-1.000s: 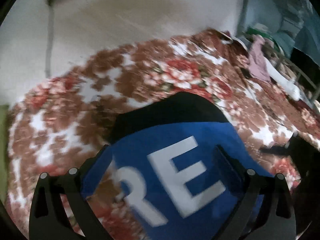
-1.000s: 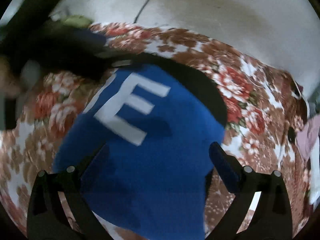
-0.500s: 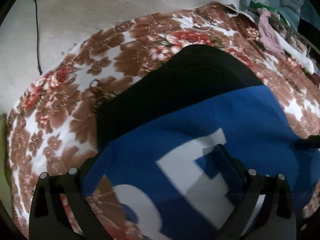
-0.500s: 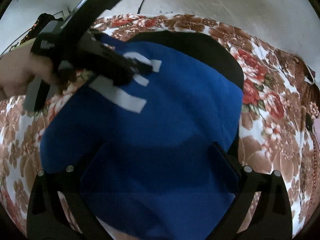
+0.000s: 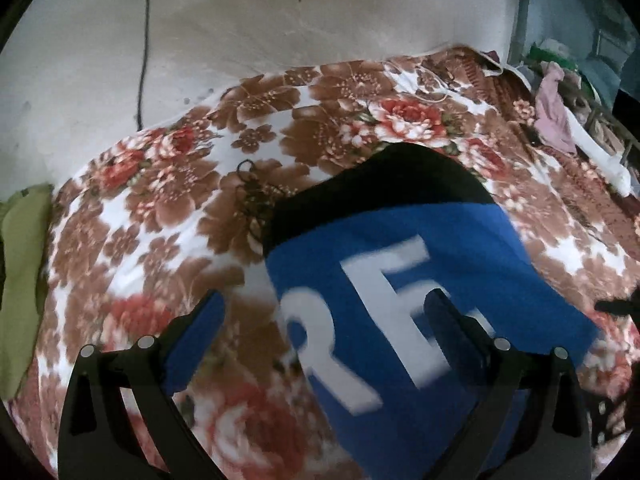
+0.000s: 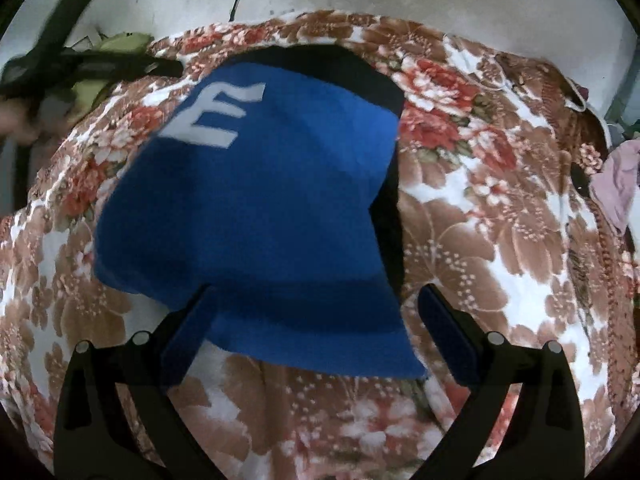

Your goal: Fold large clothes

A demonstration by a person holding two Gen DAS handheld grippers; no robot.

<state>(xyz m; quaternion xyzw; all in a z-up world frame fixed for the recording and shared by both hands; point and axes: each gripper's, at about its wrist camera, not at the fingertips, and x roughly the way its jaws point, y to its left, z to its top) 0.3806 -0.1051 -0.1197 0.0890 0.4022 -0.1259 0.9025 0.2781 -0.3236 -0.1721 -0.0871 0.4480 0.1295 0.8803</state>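
A folded blue garment with white letters "RE" and a black band at its far end lies flat on the flowered blanket. My left gripper is open over the garment's near left edge and holds nothing. In the right wrist view the same garment lies ahead. My right gripper is open over the garment's near hem, with no cloth between the pads. The left gripper's blurred black frame shows at the far left, held by a hand.
A pale wall with a black cable runs behind the bed. A green pillow lies at the left edge. Pink and white clothes are piled at the far right by a metal frame.
The left gripper has drawn back and to the left, off the top of the garment. The right gripper has pulled back toward the near hem. The garment stays flat.
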